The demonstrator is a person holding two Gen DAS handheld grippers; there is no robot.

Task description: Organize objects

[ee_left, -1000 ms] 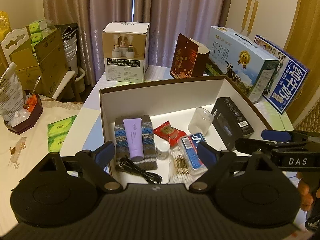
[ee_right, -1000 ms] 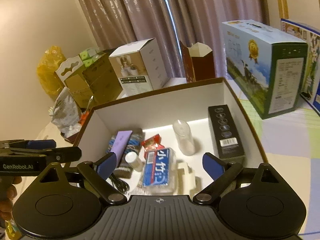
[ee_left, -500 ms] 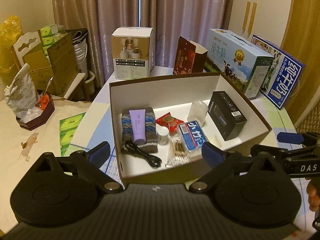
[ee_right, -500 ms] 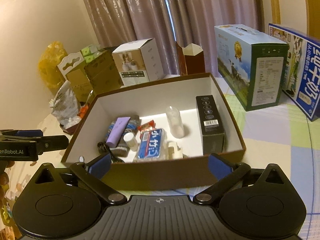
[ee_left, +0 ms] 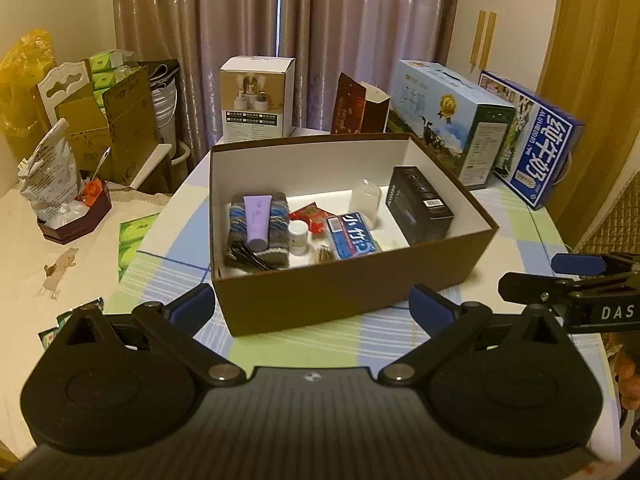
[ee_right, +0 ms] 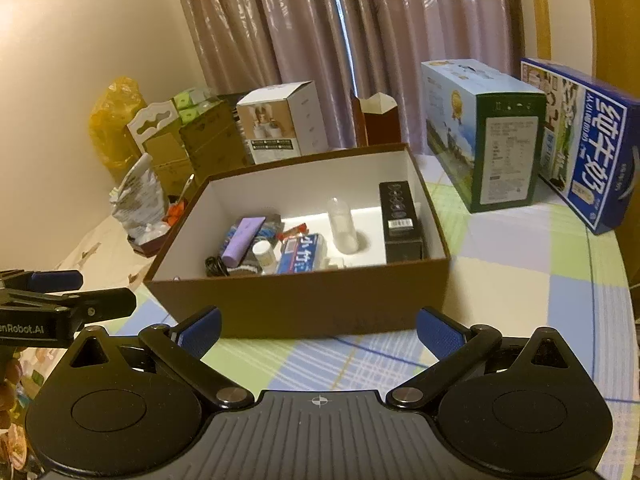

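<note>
A brown cardboard box (ee_left: 344, 292) (ee_right: 304, 304) with a white inside stands on the checked table. In it lie a purple tube (ee_left: 257, 220) (ee_right: 243, 240) on a striped knit cloth (ee_left: 276, 240), a small white jar (ee_left: 298, 233) (ee_right: 264, 252), a red snack packet (ee_left: 310, 216), a blue cotton-swab pack (ee_left: 352, 238) (ee_right: 300, 258), a clear cup (ee_left: 365, 202) (ee_right: 342, 226), a black carton (ee_left: 420, 204) (ee_right: 400, 220) and a black cable (ee_left: 246, 256) (ee_right: 216, 266). My left gripper (ee_left: 312, 306) and right gripper (ee_right: 318, 328) both hover open and empty in front of the box's near wall.
Two milk cartons (ee_left: 448, 120) (ee_left: 540, 140), a white product box (ee_left: 256, 100) and a dark red paper bag (ee_left: 356, 106) line the table's far side. To the left are a cluttered side table, cardboard boxes (ee_left: 112, 124) and green tissue packs (ee_left: 134, 236). Curtains hang behind.
Both grippers have pulled back from above the box to in front of its near wall; they stay open and empty. The box's contents have not moved.
</note>
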